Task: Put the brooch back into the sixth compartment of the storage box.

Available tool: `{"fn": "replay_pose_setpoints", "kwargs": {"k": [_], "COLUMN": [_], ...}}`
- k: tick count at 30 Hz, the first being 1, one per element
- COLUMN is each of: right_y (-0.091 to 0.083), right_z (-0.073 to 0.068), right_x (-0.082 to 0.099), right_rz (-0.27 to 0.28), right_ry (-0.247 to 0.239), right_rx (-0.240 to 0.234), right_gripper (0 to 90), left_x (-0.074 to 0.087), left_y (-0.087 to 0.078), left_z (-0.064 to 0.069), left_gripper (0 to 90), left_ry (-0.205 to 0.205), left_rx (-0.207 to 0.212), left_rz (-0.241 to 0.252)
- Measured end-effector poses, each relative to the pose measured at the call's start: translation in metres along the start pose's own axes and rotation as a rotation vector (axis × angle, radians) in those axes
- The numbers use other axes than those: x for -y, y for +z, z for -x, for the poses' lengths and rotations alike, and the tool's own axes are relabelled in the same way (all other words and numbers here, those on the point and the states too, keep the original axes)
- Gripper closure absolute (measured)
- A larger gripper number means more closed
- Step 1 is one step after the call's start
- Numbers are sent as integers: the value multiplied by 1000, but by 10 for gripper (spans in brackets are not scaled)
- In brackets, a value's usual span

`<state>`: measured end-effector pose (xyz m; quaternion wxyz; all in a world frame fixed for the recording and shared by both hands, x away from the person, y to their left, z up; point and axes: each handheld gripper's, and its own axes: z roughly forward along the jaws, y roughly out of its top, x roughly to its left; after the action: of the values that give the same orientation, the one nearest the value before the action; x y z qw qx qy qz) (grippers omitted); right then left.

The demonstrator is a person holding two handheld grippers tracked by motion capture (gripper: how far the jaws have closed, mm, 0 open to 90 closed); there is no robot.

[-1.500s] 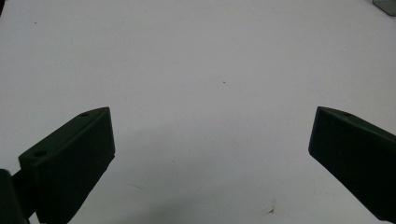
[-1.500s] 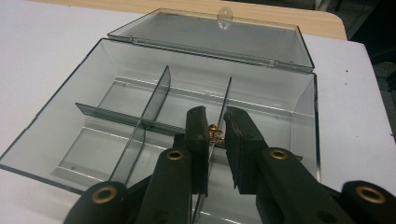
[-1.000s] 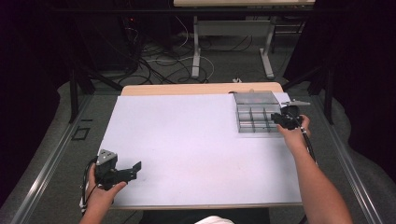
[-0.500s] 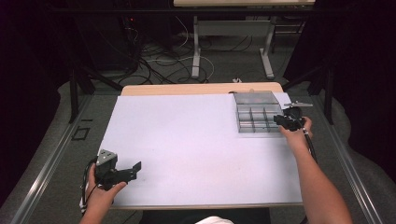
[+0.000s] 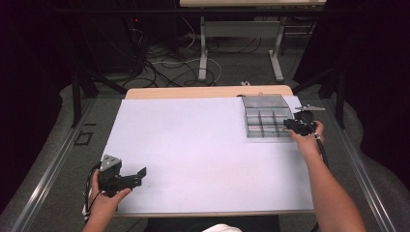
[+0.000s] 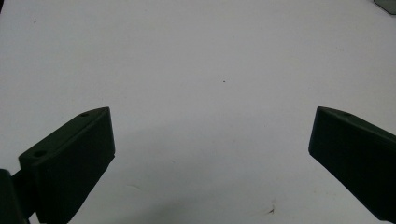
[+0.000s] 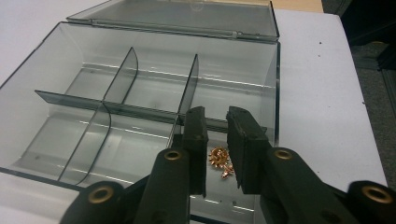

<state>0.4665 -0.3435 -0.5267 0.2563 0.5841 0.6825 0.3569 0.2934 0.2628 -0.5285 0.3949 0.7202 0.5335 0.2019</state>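
Observation:
A clear grey compartment box [image 5: 263,112] [image 7: 60,51] stands open at the table's far right, its lid laid back. A small copper-coloured ornament [image 7: 219,161] lies on the floor of the near right compartment. My right gripper [image 5: 288,125] [image 7: 215,116] reaches into that compartment just above the ornament. Its jaws have just been opening and stand a narrow gap apart, with the ornament seen through the gap below them and not pressed by the pads. My left gripper [image 5: 139,175] [image 6: 210,154] rests wide open over bare table at the near left, holding nothing.
The white table top [image 5: 193,145] stretches between the two hands. The other box compartments [image 7: 135,88] look bare. Behind the table are a wooden edge [image 5: 193,92], cables on the floor [image 5: 159,67] and metal stand legs [image 5: 203,48].

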Motion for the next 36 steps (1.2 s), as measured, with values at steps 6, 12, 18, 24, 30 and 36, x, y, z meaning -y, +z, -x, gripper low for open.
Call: {"fn": "replay_pose_setpoints", "kwargs": {"k": [6, 12, 18, 24, 30, 36], "right_y": [-3, -6, -10, -15, -23, -34], "right_z": [-3, -6, -10, -14, -16, -23], "right_x": [-1, -1, -1, 0, 1, 2], "right_rz": [7, 8, 0, -18, -27, -33], "right_ry": [3, 5, -9, -28, -39, -63], "right_rx": [-21, -48, -84, -121, -131, -161], "right_gripper": [679, 614, 556, 494, 446, 399], "left_x": [0, 0, 0, 0, 0, 0], "left_y": [0, 1, 1, 1, 1, 1], "left_z": [0, 0, 0, 0, 0, 0], "left_gripper": [4, 4, 4, 4, 4, 4], "left_ry": [-2, -1, -1, -1, 0, -4], "left_rx": [-1, -1, -2, -1, -1, 0], "left_rz": [1, 1, 0, 0, 0, -1]}}
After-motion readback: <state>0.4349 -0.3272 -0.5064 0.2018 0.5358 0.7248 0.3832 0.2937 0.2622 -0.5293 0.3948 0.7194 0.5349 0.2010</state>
